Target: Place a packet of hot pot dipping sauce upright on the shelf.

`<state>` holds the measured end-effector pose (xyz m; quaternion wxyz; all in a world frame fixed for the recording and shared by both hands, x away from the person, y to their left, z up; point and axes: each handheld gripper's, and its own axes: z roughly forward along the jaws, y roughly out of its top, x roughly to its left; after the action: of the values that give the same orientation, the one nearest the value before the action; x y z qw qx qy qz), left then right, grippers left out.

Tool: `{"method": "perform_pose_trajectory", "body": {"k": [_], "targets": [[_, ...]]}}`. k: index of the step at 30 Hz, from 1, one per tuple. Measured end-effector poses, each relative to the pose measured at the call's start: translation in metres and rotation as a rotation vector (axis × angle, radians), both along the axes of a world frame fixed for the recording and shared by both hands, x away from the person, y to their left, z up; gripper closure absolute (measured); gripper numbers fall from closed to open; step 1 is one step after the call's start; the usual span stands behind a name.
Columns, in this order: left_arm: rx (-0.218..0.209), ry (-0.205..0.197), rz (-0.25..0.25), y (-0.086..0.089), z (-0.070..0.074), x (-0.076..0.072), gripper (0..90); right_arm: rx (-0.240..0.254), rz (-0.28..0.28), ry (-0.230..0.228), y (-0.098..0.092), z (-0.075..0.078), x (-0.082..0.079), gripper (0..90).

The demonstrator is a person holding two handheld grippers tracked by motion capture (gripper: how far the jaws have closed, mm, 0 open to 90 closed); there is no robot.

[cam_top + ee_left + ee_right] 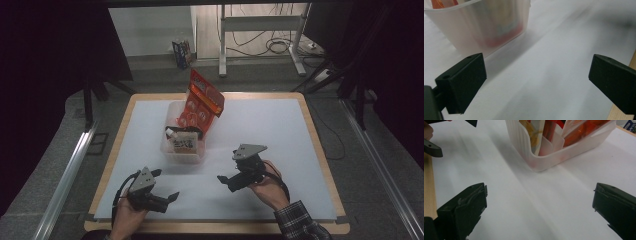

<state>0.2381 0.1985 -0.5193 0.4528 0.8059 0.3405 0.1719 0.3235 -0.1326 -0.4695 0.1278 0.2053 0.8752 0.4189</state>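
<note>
Two grippers low over white table cover [280, 125], both near person's edge. Left gripper [167, 185] at front left, jaws spread wide, nothing between them. Translucent plastic bin [171, 150] just beyond, mid-table, holding brown-label packet [184, 143] and tall orange pouch [202, 102] leaning out. Right gripper [227, 172] near bin's right, jaws wide apart, empty, pointing toward bin.

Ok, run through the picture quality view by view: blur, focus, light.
High view: dark surroundings, lit white table sheet, sharp enough to show the orange packet standing in the translucent plastic bin. Left gripper view: streaky motion blur, bin contents smeared, left gripper fairly crisp. Right gripper view: the sheet streaked too, bin sharper, right gripper near, soft-edged.
</note>
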Motion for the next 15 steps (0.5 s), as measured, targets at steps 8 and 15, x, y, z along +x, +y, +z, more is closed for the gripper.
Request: {"method": "perform_pose_trajectory", "body": {"k": [8,15], "targets": [[0.012,-0.003,0.006,0.0,0.0,0.0,1.2,0.003,-0.016,0.003,-0.008,-0.001,-0.002,0.0],[0.024,-0.004,0.008,0.0,0.0,0.0,1.1,0.003,-0.025,0.006,-0.013,-0.002,-0.004,0.0]]}}
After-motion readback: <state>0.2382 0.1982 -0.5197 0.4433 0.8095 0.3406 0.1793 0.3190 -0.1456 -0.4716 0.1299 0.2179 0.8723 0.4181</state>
